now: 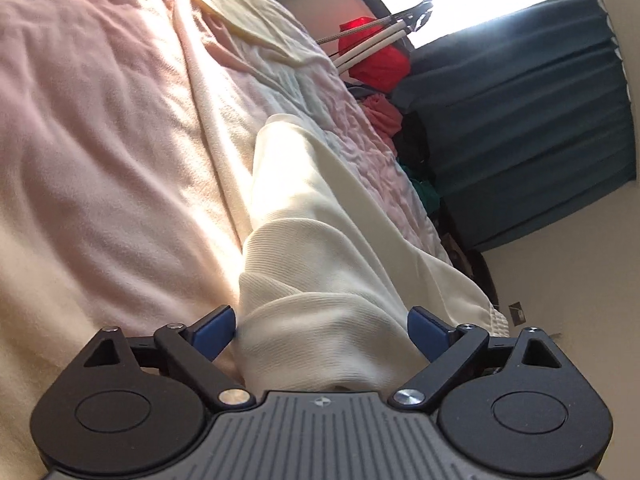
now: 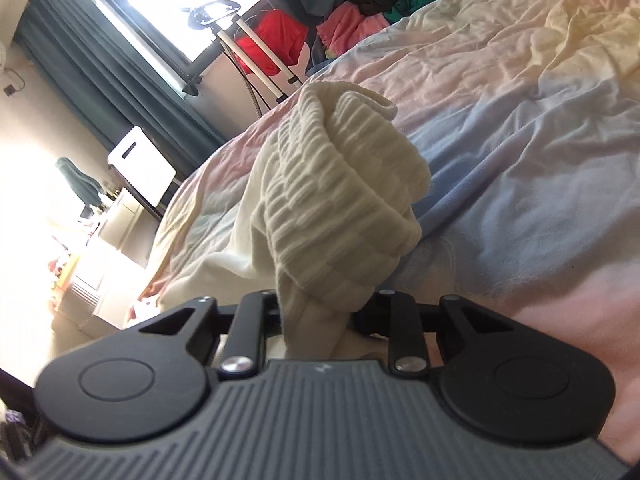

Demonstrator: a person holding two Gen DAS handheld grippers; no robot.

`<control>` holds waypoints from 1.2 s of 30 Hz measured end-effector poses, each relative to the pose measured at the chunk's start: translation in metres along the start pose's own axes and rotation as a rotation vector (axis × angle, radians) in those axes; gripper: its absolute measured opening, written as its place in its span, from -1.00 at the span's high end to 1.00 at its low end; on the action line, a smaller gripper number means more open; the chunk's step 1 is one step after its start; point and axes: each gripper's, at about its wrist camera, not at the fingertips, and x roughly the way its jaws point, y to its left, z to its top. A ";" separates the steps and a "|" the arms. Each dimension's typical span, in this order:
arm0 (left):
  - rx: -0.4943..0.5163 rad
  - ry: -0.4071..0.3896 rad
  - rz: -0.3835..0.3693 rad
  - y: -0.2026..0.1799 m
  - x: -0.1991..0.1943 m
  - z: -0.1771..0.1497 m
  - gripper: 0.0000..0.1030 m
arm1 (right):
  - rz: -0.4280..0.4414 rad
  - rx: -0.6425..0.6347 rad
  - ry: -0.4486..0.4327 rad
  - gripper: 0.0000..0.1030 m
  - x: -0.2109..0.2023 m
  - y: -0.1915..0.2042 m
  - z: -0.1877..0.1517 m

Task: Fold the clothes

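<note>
Cream ribbed sweater is bunched right up in the left claw, blue pads spread wide either side of it, so not pinching. Over on the right claw the same sweater's chunky ribbed hem is clamped tight between the fingers. It's all lying stretched across the bed's pastel sheet, beside a pink blanket.

Cream garment bunched between left tongs, bare bedspread leftward, clothes pile blocking far edge
</note>
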 end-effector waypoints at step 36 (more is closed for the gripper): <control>0.078 -0.087 -0.126 -0.115 -0.007 0.032 0.12 | 0.152 0.217 -0.060 0.46 -0.073 -0.017 0.050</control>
